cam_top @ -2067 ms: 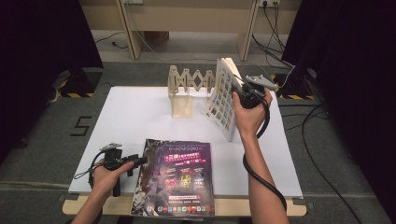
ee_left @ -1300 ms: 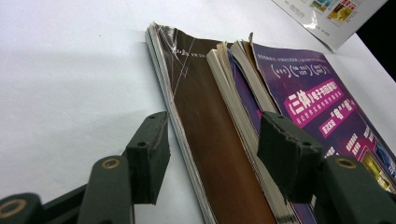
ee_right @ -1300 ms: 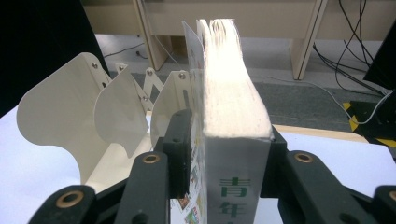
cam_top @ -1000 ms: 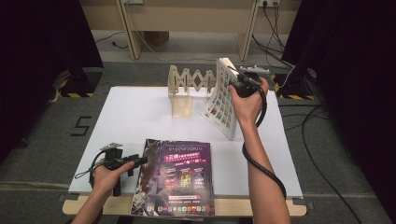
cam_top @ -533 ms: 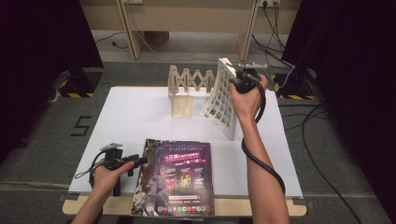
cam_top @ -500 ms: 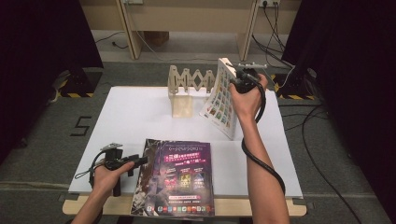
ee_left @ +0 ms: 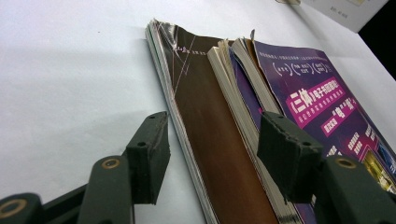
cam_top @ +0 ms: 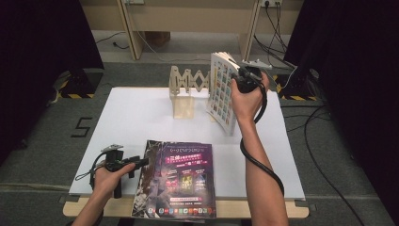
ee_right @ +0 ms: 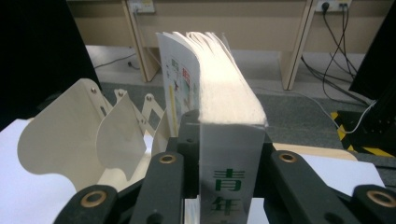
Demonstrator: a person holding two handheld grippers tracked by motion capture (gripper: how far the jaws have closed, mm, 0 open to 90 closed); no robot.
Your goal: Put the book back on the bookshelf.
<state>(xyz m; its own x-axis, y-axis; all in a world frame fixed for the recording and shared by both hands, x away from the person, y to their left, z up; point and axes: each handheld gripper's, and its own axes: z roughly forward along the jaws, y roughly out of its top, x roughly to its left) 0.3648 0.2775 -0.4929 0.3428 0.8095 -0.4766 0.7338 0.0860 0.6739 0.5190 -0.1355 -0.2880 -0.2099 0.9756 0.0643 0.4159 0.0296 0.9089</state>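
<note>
A thick white magazine [cam_top: 221, 94] stands upright on its edge beside a wooden folding rack [cam_top: 186, 87]. My right gripper [cam_top: 240, 77] grips its upper spine corner. In the right gripper view the jaws have just closed on the spine of the white magazine [ee_right: 224, 107], with the right gripper [ee_right: 227, 140] shut on it and the rack [ee_right: 79, 135] to its left. A purple magazine [cam_top: 181, 179] lies on a stack at the table's front edge. My left gripper [cam_top: 139, 162] rests at its left side. The left gripper [ee_left: 215, 144] is open, its jaws straddling the stack's brown spine edge [ee_left: 205, 116].
The white table [cam_top: 131, 113] has bare room at the left and middle. The rack stands at the back centre. A cable [cam_top: 256, 155] trails from the right gripper along the forearm. Dark curtains and floor cables surround the table.
The right hand has shifted slightly up and back along the upright magazine's top corner and taken hold there. The left hand and the purple magazine stack have not moved.
</note>
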